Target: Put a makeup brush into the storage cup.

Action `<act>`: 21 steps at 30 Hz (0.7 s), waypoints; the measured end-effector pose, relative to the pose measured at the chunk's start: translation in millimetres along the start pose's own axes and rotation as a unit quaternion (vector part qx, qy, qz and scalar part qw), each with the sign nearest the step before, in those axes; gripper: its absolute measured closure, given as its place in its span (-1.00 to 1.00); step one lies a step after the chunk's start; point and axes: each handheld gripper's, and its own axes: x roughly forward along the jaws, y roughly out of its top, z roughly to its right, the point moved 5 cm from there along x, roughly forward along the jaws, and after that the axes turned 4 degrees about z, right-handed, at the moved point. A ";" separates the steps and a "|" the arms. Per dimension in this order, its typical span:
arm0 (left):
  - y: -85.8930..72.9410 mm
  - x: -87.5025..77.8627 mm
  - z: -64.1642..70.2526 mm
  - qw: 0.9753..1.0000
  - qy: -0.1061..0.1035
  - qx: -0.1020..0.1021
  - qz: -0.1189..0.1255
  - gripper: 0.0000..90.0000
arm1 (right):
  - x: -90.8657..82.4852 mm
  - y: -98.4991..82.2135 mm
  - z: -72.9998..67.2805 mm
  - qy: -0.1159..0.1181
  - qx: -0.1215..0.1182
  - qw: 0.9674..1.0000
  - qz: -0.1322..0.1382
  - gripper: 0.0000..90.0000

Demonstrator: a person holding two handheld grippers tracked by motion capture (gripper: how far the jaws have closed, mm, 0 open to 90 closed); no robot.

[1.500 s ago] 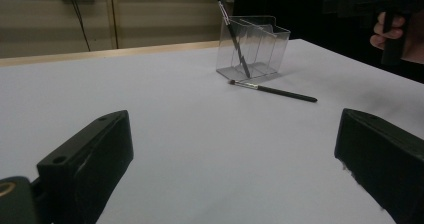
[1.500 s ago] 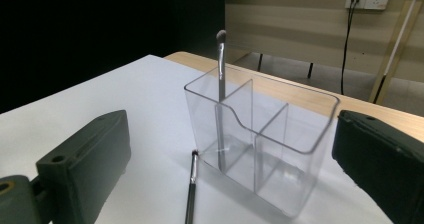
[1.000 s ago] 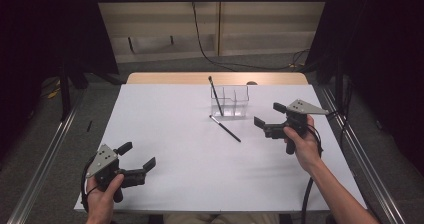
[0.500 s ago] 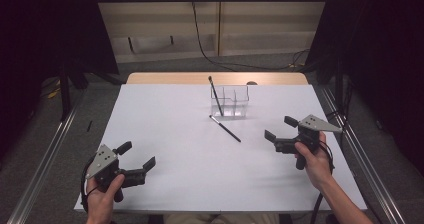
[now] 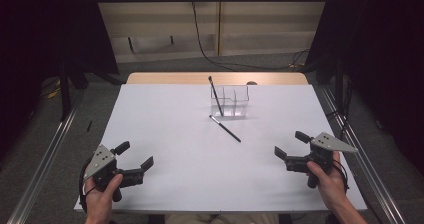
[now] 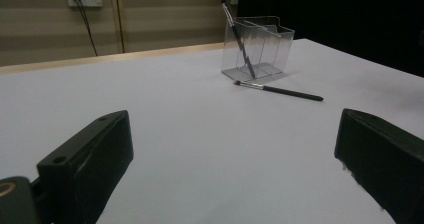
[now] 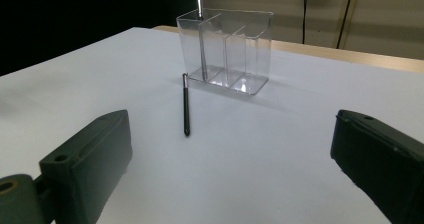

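White table, bare and roomy along the near edge. Two grippers there, well apart: left gripper near the front-left corner, right gripper toward the right edge, jaws of both spread wide, nothing held. Farther in, one brush flat on the sheet. Beyond, one clear organizer, apparently three compartments, a second brush leaning inside.

No readable text, label, brand, number or sign appears on anything in these views, including the clear plastic organiser and the brushes.
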 end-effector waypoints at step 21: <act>1.0 1.5 4.0 1.000 -0.006 0.008 -0.002 -0.95 | -22.3 -8.5 4.4 -0.017 0.002 1.000 0.010 -0.96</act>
